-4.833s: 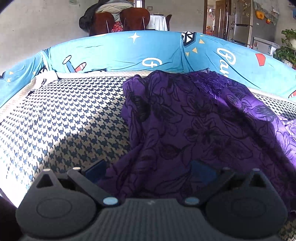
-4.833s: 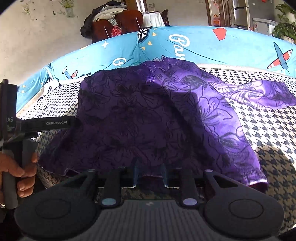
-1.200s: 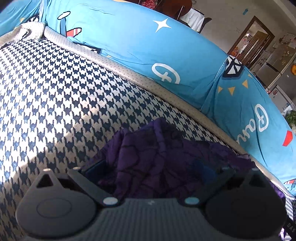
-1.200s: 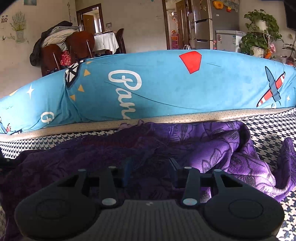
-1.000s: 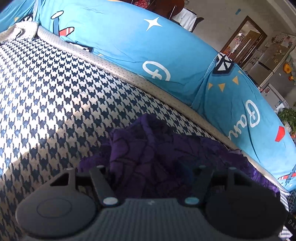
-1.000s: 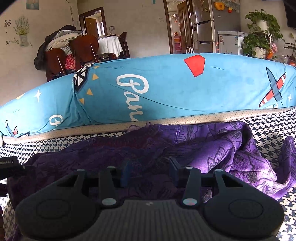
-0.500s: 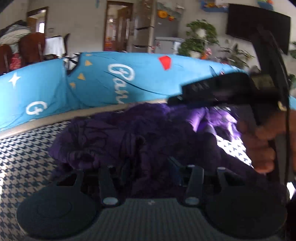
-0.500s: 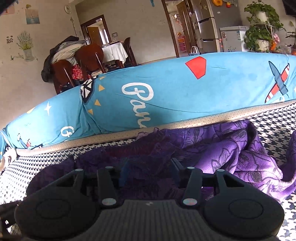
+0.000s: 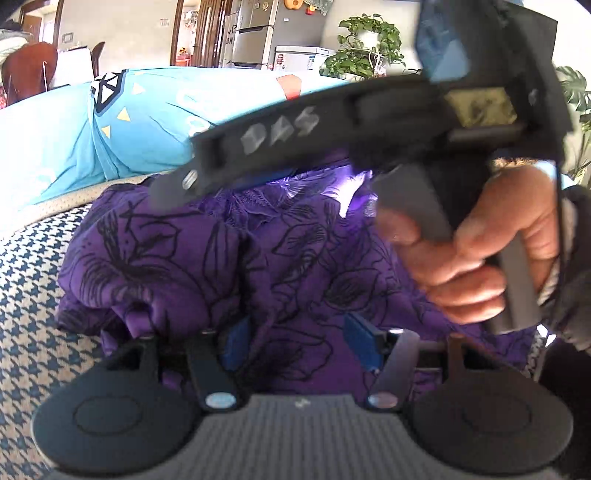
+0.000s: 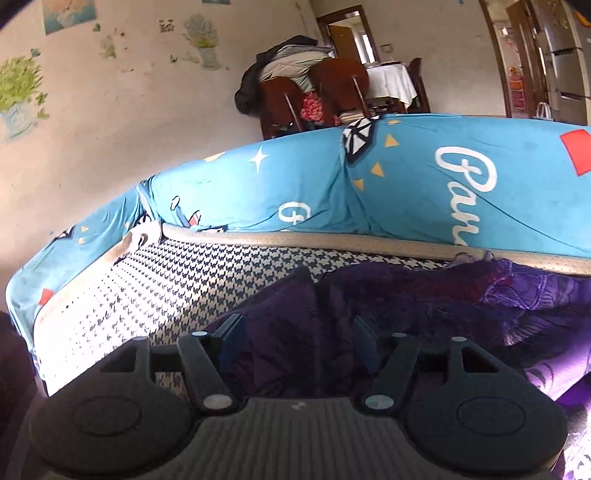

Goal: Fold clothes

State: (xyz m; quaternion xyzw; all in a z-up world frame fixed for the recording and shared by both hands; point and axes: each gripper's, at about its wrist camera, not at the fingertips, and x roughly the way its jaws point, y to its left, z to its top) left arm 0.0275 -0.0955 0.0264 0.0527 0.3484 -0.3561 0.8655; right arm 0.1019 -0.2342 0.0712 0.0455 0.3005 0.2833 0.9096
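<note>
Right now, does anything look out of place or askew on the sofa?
The purple floral garment lies bunched in rumpled ridges on the houndstooth seat cover, not in a flat fold. The right gripper crosses close in front of the left gripper, crowding that view. Nothing looks spilled or damaged.

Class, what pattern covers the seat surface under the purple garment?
A dark blue-and-cream houndstooth check on the seat cover, clearest in the right wrist view.

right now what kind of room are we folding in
Most likely a home living room that opens onto a dining and kitchen area: a sofa with a houndstooth seat and blue printed cushions, wooden dining chairs behind it, and a refrigerator beside potted plants.
</note>
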